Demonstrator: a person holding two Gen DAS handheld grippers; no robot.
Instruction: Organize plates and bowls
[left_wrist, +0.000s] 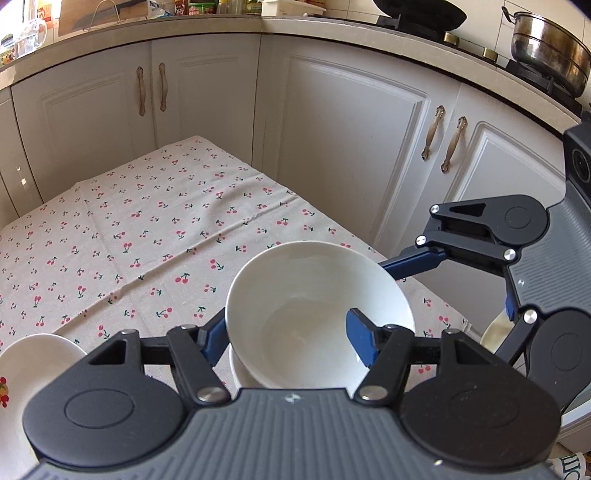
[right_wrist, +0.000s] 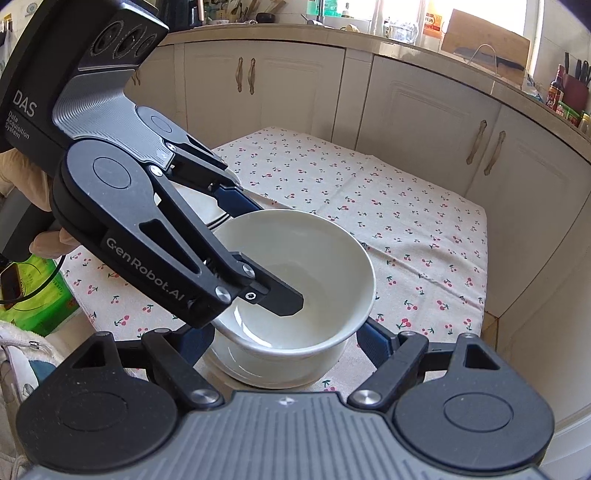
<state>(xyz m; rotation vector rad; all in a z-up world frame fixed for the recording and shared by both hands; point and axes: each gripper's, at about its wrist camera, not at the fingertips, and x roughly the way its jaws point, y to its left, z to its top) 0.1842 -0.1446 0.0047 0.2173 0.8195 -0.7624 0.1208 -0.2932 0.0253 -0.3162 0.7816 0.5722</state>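
Left gripper (left_wrist: 291, 343) fingers pinch white bowl (left_wrist: 314, 314); right gripper (right_wrist: 284, 338) fingers spread beside it.

Beyond the tongs, a cherry-print cloth (left_wrist: 147, 229) covers the desk. White cabinets (left_wrist: 351, 147) with bronze handles (left_wrist: 430, 133) wrap the corner behind it under a pale worktop (left_wrist: 207, 26). Far right stands a steel pot (left_wrist: 550, 50) on a stove. Bright daylight comes through a window (right_wrist: 476, 14) above the worktop.
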